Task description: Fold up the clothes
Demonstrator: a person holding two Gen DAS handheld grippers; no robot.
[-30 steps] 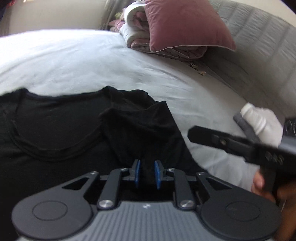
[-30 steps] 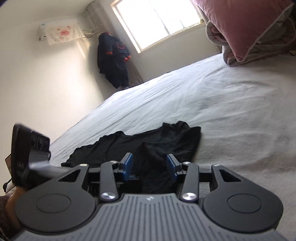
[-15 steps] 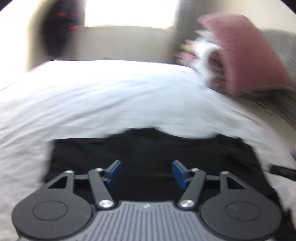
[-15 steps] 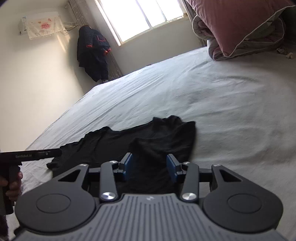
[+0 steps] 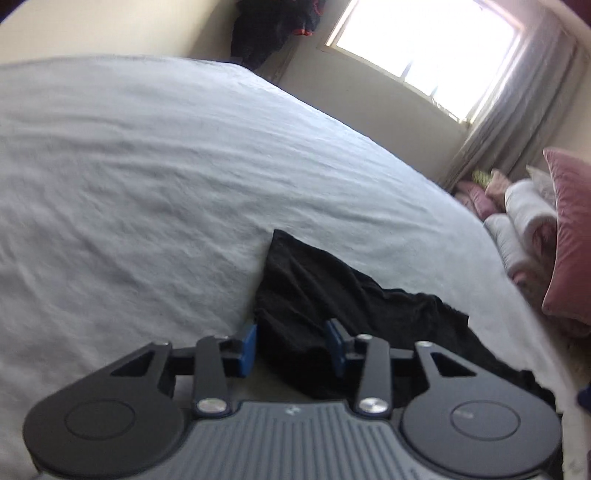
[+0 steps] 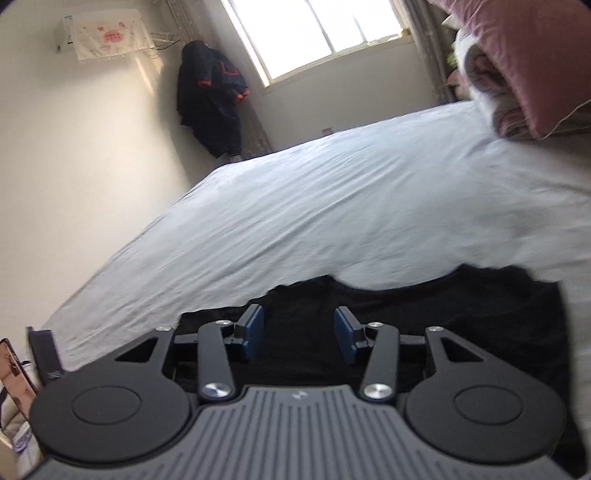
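Note:
A black garment [image 5: 332, 295] lies on the white bed sheet [image 5: 147, 184], its left end rumpled and pointed. My left gripper [image 5: 291, 345] stands open at that end, blue pads [image 5: 248, 347] on either side of the cloth, not closed on it. In the right wrist view the same black garment [image 6: 461, 314] spreads flat under and ahead of my right gripper [image 6: 299, 338], which is open with only cloth showing between its blue pads [image 6: 253, 334]. Neither gripper appears in the other's view.
Pink pillows and folded bedding [image 5: 546, 236] are stacked at the bed's right end, also pink pillow [image 6: 524, 59]. A dark coat [image 6: 210, 99] hangs in the corner by the window [image 6: 314, 33]. A phone and a dark object [image 6: 40, 354] sit at the left edge.
Both grippers let go of the garment and opened wider. The left gripper swung to the garment's left end. The right view now faces flat cloth; the other gripper has left its view.

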